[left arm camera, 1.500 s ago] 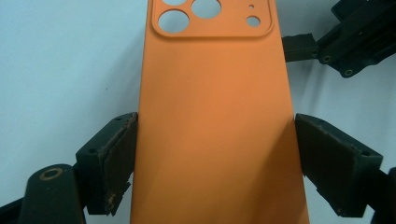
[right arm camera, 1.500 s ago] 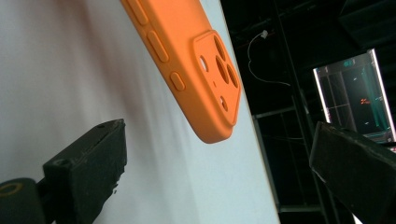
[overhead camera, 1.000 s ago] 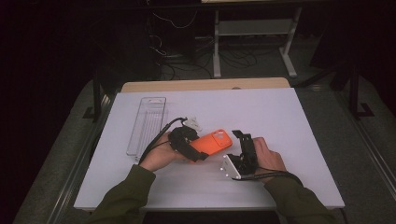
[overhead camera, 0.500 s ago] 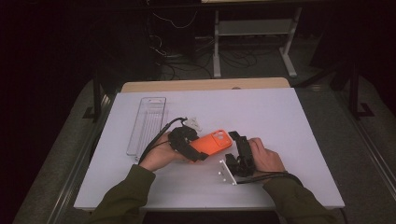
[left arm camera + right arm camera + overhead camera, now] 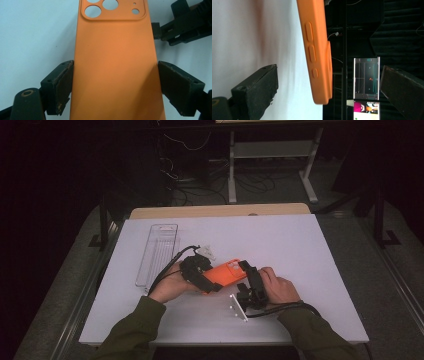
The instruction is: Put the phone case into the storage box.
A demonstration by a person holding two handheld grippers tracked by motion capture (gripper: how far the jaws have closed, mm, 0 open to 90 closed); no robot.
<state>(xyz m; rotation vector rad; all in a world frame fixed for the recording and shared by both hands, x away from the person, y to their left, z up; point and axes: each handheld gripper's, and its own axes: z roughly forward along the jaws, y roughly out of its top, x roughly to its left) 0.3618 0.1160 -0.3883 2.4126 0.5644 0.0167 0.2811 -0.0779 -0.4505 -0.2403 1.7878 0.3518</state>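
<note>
The left tool [image 5: 113, 82] grips the orange phone case [image 5: 116, 65] across its width just above the white surface [image 5: 300, 250], long axis pointing away toward the right tool [image 5: 327, 92], whose unclenched jaws straddle the case's button edge.

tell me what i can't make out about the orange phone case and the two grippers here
- Near end of the orange phone case: left gripper view, cut off by the bottom edge.
- Its underside: high view, faces the table.
- Left gripper pads: high view, too small to judge.
- Right gripper jaw tips: high view, too small to tell whether they touch the case.
</note>
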